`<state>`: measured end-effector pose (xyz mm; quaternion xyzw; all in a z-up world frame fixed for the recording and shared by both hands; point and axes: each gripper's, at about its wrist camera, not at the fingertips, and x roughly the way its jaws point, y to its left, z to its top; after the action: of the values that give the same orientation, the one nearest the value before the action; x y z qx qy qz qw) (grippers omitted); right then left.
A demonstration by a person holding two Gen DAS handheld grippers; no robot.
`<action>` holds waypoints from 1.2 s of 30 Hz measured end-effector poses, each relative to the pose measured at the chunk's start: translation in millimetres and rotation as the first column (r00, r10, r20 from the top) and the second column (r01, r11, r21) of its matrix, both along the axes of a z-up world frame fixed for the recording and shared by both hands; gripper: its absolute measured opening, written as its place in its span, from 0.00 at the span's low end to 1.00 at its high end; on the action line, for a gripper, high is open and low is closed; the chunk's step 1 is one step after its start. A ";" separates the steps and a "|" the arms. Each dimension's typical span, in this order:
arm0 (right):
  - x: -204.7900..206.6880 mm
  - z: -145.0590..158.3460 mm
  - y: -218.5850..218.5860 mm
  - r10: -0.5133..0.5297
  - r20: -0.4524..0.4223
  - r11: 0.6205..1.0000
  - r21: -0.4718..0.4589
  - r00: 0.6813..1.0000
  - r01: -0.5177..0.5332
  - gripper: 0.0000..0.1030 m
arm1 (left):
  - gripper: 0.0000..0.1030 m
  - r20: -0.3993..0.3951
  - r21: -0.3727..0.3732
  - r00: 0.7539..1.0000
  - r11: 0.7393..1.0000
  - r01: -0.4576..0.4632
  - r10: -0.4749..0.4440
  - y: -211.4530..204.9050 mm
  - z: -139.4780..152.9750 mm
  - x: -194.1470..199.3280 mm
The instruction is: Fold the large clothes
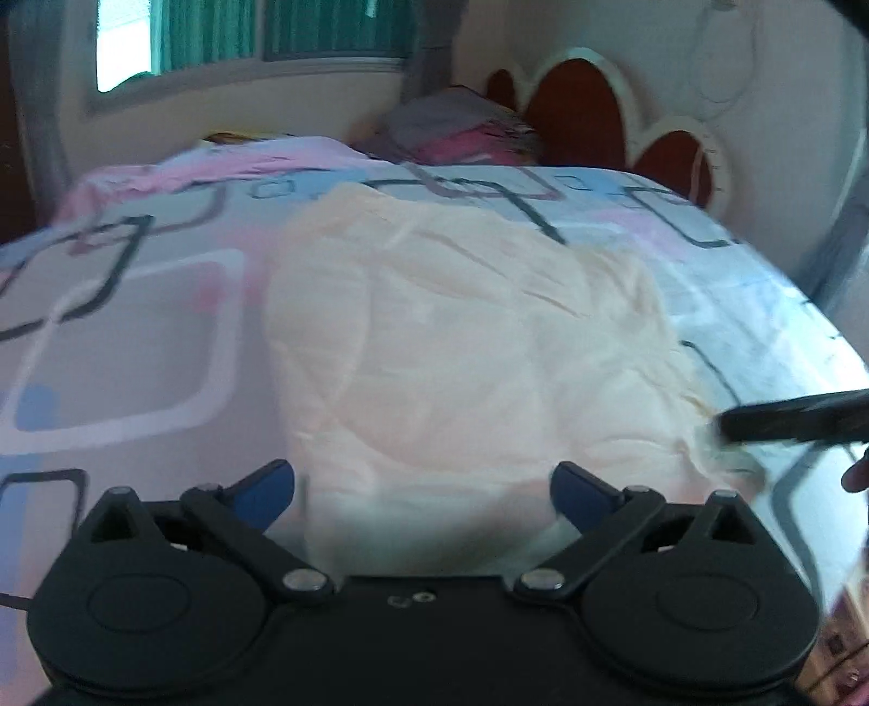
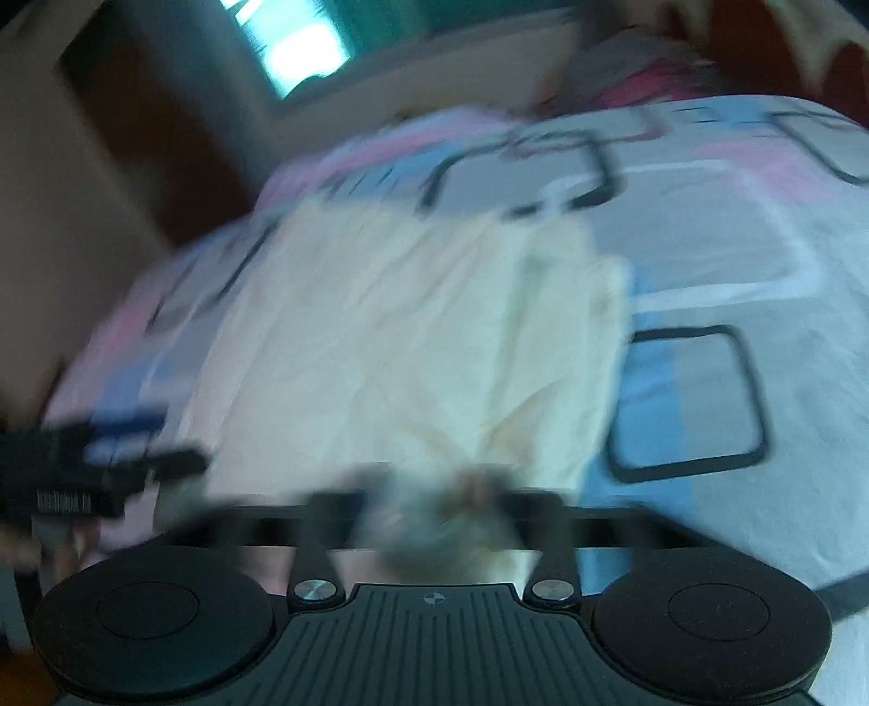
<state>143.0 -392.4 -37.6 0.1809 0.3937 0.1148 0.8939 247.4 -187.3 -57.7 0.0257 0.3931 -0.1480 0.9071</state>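
garment sits right in the middle of things: a big pale cream crumpled cloth piece (image 1: 467, 347) spread over the bed with the pink, blue and grey squares-print sheet (image 1: 125, 347), near edge bunched up closest to the person.

left tongs (image 1: 422, 491) are spread wide and released, blue pads either side of the cloth's near edge, nothing pinched. right tongs (image 2: 434, 502) are a smeary blur in their own view, but they look spread apart too, with a little wad of cloth sitting between them, not clamped as far as i can judge.

what could go wrong imo: that near hem is loose and rumpled, so if either side pinches only the top layer the fold will drag crooked, or the sheet underneath gets grabbed along with it, since the two lie flat against each other. the right side looks rushed judging by the blur, so a missed grab there seems likely.

around it: pile of grey and pink bedding (image 1: 461, 130) up by the red-and-white scalloped headboard (image 1: 586, 103), green curtains at the window (image 1: 217, 38). none of it is near the cloth, so nothing really blocks the fold.
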 end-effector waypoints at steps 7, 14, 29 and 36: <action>11.9 -5.9 -23.1 -0.044 -0.044 0.992 0.120 0.998 0.049 1.00 | 1.00 -0.025 -0.036 0.998 0.997 -0.064 0.063 4.8 4.8 12.1; 17.5 -21.6 -34.6 -0.046 -0.116 0.975 0.211 0.992 0.070 1.00 | 1.00 -0.040 -0.047 0.996 0.995 -0.083 0.081 9.7 4.2 13.6; 27.1 -56.6 -63.4 -0.053 -0.233 0.892 0.426 0.971 0.151 1.00 | 1.00 -0.361 -0.429 0.921 0.852 -0.301 0.144 79.9 -38.8 48.6; 32.7 -70.8 -67.8 -0.031 -0.266 0.877 0.456 0.964 0.154 1.00 | 1.00 -0.513 -0.574 0.855 0.710 -0.408 0.077 97.8 -76.5 56.3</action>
<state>175.7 -460.3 -108.4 0.4250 0.4541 0.1402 0.7704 303.7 -89.5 -134.2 -0.3877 0.5135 -0.1554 0.7496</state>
